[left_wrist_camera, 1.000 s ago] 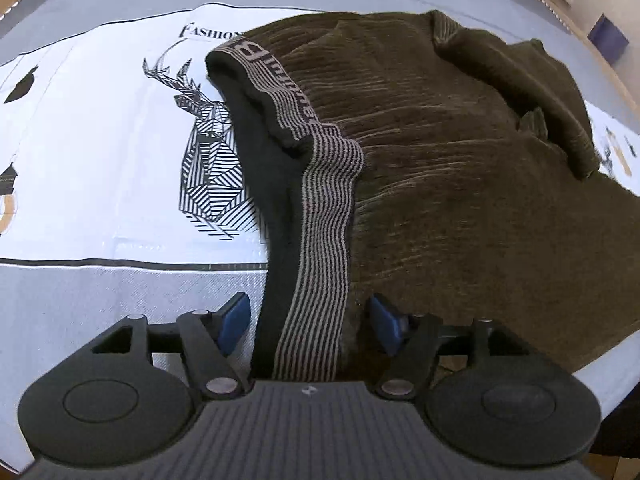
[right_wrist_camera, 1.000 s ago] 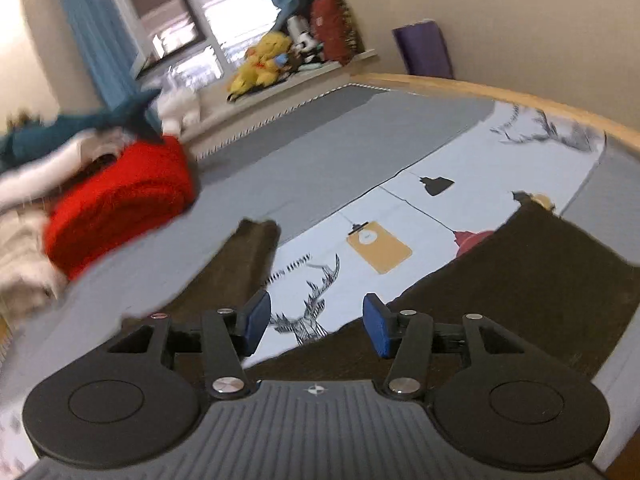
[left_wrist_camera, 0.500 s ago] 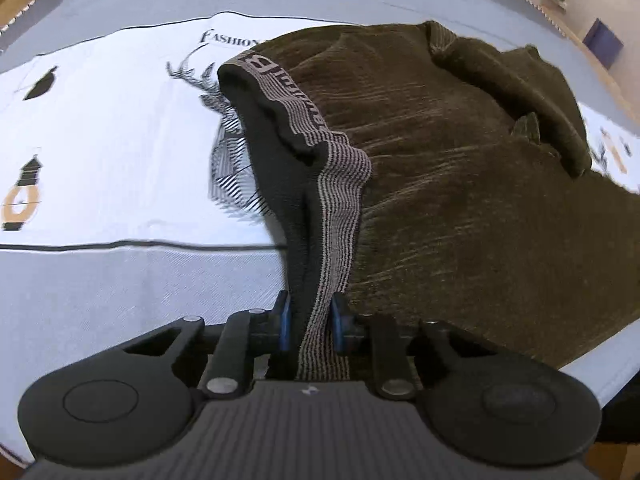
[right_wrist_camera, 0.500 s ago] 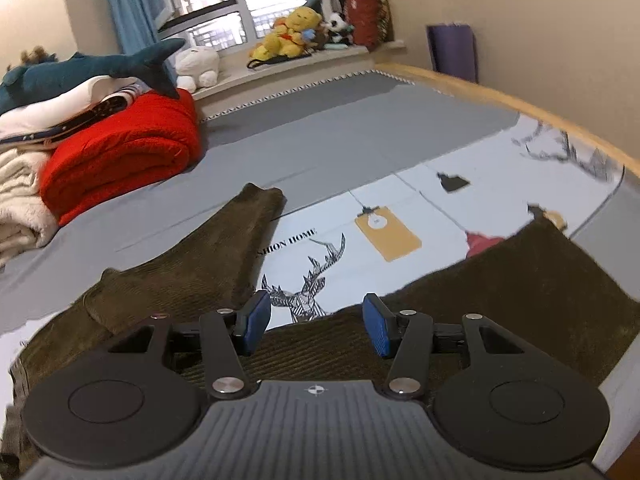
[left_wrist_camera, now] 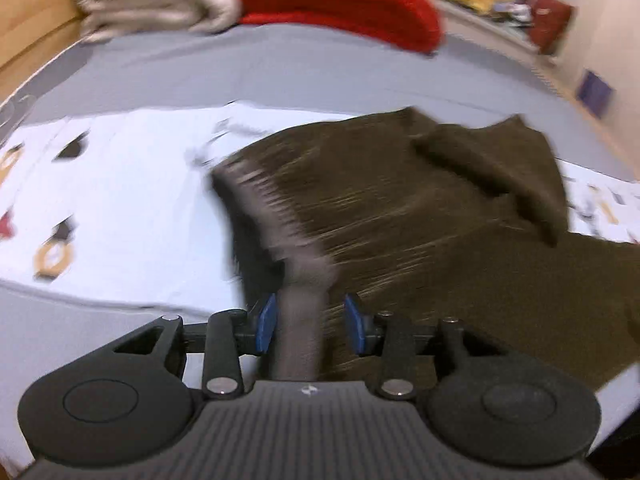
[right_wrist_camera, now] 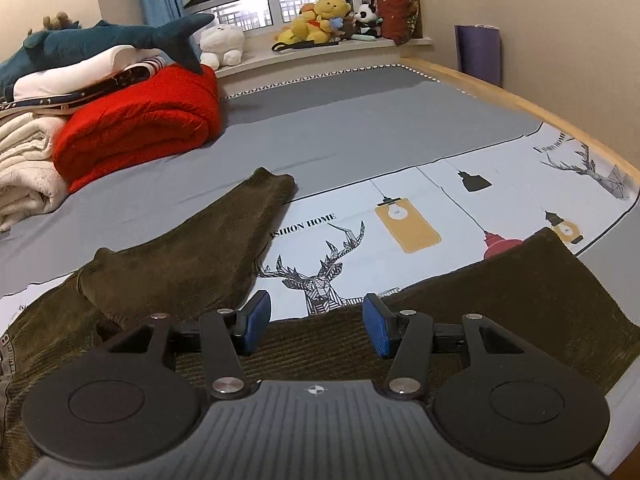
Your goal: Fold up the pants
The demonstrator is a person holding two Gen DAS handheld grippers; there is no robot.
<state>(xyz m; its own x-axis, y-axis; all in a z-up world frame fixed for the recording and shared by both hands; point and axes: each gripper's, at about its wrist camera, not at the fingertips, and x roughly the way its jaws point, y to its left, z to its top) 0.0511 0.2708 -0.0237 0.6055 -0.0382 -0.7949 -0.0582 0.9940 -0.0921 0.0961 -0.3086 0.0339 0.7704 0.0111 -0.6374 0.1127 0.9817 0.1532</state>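
Pants [left_wrist_camera: 420,216], dark olive corduroy, spread on near half of grey printed bed sheet [left_wrist_camera: 132,200]. Left gripper [left_wrist_camera: 308,322]: blue pads apart, grey striped waistband [left_wrist_camera: 302,280] between, grip uncertain through blur; clamp firmly before lifting. Right gripper [right_wrist_camera: 316,320]: wide, empty, above near pant edge; lower, pinch hem.

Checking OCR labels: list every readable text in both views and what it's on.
"ASHION HOME": bedsheet, beside the deer print; the pants cover the first letter.
Small arched text near the sheet's right edge: too small to read.
Lettering on the waistband: cut off, unreadable.
Left view: blurred, nothing readable.
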